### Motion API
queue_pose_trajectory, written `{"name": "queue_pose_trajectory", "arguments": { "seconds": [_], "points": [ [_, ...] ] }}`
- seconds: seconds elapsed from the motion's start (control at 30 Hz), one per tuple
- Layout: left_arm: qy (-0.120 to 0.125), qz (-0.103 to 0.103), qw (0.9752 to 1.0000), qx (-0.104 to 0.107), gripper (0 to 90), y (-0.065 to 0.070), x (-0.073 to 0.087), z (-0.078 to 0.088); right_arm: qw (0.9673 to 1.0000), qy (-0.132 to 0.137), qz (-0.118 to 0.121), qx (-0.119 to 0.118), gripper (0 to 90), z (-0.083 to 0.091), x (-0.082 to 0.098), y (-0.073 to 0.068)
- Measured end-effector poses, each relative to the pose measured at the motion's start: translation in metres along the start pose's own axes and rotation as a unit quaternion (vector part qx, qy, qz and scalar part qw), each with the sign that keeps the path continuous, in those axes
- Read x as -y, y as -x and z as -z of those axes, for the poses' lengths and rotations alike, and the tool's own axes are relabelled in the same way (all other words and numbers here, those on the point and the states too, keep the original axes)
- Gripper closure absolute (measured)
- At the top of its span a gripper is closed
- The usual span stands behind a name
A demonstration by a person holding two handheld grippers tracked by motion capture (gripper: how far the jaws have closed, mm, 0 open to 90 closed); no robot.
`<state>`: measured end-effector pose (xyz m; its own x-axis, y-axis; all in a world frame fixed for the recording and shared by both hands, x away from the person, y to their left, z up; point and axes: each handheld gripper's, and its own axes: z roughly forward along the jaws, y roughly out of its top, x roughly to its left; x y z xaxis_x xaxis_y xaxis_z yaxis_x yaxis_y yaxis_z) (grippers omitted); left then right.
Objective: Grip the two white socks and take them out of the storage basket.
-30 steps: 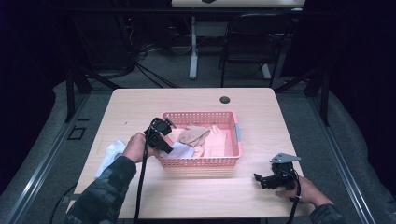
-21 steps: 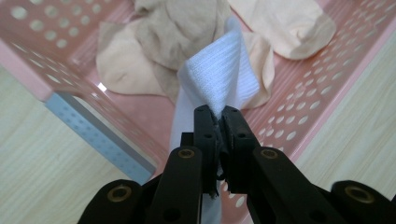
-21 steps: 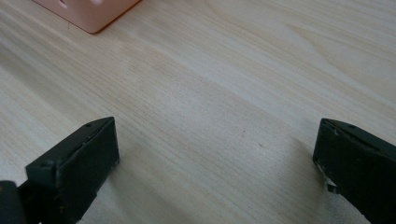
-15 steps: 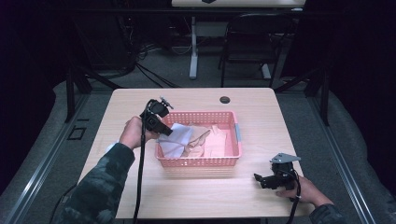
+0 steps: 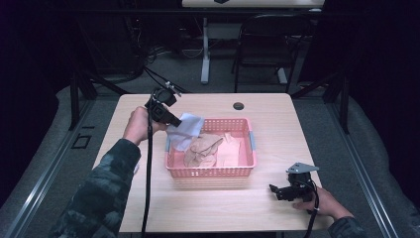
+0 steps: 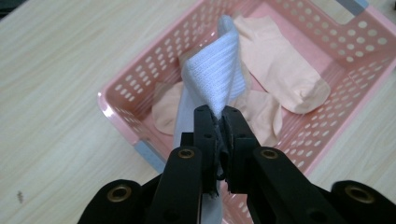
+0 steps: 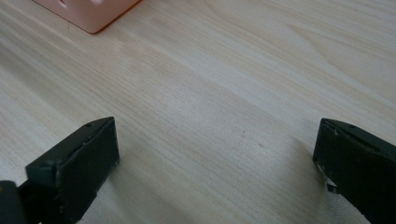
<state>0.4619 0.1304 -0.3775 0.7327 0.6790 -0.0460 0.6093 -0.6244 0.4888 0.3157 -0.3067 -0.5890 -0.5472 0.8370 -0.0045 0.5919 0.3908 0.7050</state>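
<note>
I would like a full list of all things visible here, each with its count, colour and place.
basket: one, pink, middle of the table.
white sock: one, white, held above the basket's left end.
peach socks: at least two, peach, lying inside the basket.
round cap: one, dark, far edge of the table.
table: one, light wood, centre of the high view.
chair: one, black, on the floor behind the table.
left gripper: one, black, shut on the white sock above the basket.
right gripper: one, black, jaws wide open, low over the table's near right corner.
</note>
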Motion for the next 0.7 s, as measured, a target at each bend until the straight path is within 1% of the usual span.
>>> {"name": "queue_pose_trajectory", "arguments": {
  "seconds": [0.2, 0.33, 0.5, 0.57, 0.7],
  "points": [
    [0.012, 0.001, 0.9998, -0.015, 85.6, -0.003, -0.012, 0.018, 1.0000, 0.000, 0.000, 0.000, 0.0, 0.000, 0.000, 0.000],
    [0.019, 0.002, 0.9995, -0.024, 85.5, -0.005, -0.017, 0.031, 1.0000, 0.000, 0.000, 0.000, 0.0, 0.000, 0.000, 0.000],
    [0.030, 0.008, 0.9989, -0.035, 85.5, -0.010, -0.018, 0.048, 1.0000, 0.000, 0.000, 0.000, 0.0, 0.000, 0.000, 0.000],
    [0.033, 0.010, 0.9986, -0.040, 85.5, -0.013, -0.017, 0.055, 1.0000, 0.000, 0.000, 0.000, 0.0, 0.000, 0.000, 0.000],
    [0.036, 0.021, 0.9977, -0.052, 85.4, -0.021, -0.012, 0.068, 1.0000, 0.000, 0.000, 0.000, 0.0, 0.000, 0.000, 0.000]
  ]
}}
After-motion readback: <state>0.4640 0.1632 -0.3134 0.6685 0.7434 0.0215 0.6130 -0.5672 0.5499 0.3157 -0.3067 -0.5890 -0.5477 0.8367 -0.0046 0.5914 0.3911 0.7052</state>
